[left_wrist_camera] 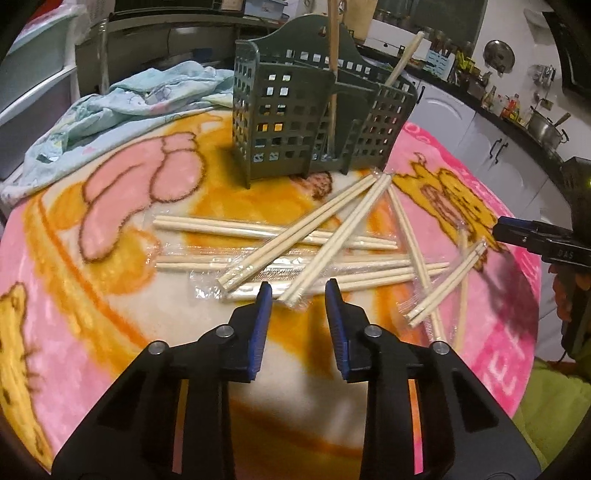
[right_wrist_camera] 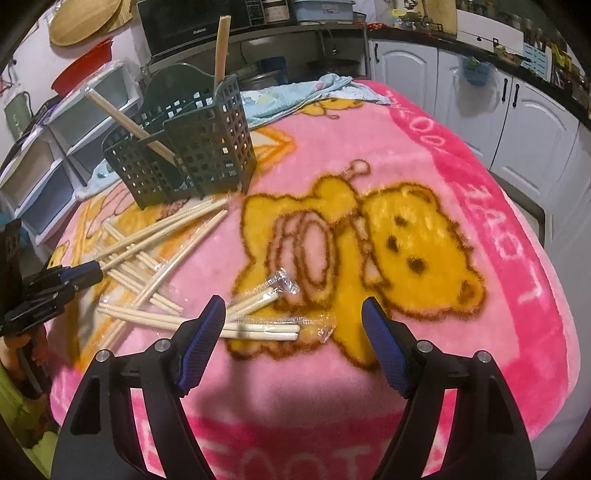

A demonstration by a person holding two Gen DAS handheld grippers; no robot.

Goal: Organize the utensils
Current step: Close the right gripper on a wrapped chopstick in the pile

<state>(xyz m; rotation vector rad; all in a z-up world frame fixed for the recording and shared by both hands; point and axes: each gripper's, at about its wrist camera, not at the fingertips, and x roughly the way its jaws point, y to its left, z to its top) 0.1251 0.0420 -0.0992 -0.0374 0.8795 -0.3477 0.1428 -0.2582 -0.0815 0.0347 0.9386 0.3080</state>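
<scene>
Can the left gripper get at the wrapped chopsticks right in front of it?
Probably yes. The left gripper hangs just short of the chopstick pile, jaws partly open with nothing between them. Nothing blocks the way; the right gripper sits off to the side, and the holder stands behind the pile.

Kitchen setup here: white cabinet doors (right_wrist_camera: 517,122) under a dark countertop (left_wrist_camera: 517,122) at 2 o'clock, black microwave (right_wrist_camera: 192,26) at 12, white storage drawers (right_wrist_camera: 40,177) at 9, a pot (left_wrist_camera: 545,127) at 3. Warm, dim indoor light.
</scene>
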